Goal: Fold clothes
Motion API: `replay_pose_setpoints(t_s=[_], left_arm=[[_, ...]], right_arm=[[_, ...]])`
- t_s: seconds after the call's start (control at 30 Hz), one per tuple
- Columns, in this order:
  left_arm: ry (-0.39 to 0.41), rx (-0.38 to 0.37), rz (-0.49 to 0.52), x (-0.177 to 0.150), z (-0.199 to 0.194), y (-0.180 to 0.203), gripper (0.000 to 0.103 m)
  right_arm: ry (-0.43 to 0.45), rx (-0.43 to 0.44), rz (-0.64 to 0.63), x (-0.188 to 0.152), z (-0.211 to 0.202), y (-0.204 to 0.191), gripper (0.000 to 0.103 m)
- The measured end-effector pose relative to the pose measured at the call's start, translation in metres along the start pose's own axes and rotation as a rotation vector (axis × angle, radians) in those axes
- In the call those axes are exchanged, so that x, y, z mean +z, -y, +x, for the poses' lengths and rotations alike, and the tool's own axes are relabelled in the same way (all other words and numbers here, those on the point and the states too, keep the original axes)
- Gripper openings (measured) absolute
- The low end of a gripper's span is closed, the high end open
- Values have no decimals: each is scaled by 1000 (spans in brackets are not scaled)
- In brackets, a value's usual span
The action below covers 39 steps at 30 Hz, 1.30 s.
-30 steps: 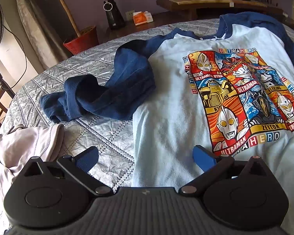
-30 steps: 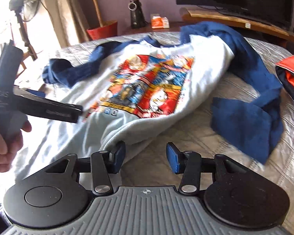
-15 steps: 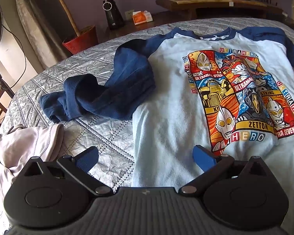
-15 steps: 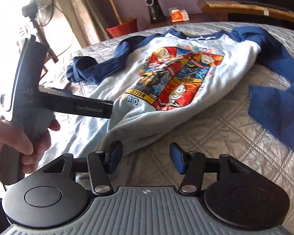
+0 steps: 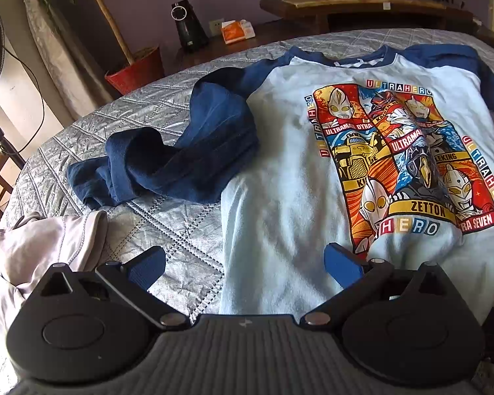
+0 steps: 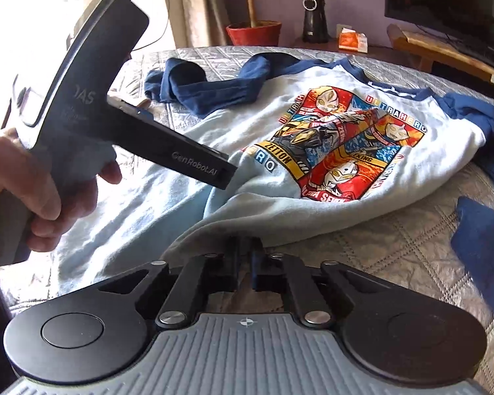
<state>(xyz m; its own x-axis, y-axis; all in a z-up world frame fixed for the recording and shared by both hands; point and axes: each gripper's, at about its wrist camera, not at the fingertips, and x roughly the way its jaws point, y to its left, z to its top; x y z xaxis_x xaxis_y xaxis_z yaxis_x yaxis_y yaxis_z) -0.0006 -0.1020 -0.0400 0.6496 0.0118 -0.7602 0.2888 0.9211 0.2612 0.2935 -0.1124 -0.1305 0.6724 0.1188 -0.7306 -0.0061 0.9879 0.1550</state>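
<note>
Left wrist view: the left gripper (image 5: 243, 265) has its jaws spread wide and holds nothing. Straight ahead of them, and reaching under the right-hand jaw, a pale blue long-sleeved shirt with navy sleeves and a bright cartoon-hero print (image 5: 280, 171) lies face up on the silver quilted bedspread (image 5: 168, 230). Its body is mostly flat with soft ripples near the hem. One navy sleeve (image 5: 181, 158) is bunched in a twisted heap ahead and to the left of the jaws. A crumpled beige garment (image 5: 42, 247) lies just left of the left-hand jaw.

Right wrist view: the right gripper (image 6: 245, 263) has its jaws closed narrowly on the shirt's lower edge, which rises in a ridge right at the tips. The other navy sleeve (image 6: 477, 230) trails loose to the right of the jaws. A hand (image 6: 33, 191) holds the left gripper up to the left, above the shirt.

Judging by this, no fold shows in the shirt: it is spread open, both sleeves out. Sleeves and body are left to fold.
</note>
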Motion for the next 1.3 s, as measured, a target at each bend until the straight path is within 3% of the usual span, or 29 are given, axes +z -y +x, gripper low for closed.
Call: replay_pose_setpoints(t_s=[0.3,0.6,0.7,1.07,1.17,1.3], left_arm=[[-6,-5,-9,-1,0,-2,103],[-5,-6,-14,-2,0,-4,103],[-6,-7,-14,-1,0,-5,103],[-3,-7,-12,1,2,-6,103],[3,5,-1,1,1,-5,103],[3,3,-2,1,2,-5,103]], right_arm=[[-25,-152,-95,1,-59,19,4],[-237,-456,-404,-42,-93,21,1],[-264,-425,-230,-51,-101,46,2],[-30,-116,138,-40,-75,80,10],[5,-56,138,-30,-65,74,24],[-35,22,50,-21,-47,55,68]])
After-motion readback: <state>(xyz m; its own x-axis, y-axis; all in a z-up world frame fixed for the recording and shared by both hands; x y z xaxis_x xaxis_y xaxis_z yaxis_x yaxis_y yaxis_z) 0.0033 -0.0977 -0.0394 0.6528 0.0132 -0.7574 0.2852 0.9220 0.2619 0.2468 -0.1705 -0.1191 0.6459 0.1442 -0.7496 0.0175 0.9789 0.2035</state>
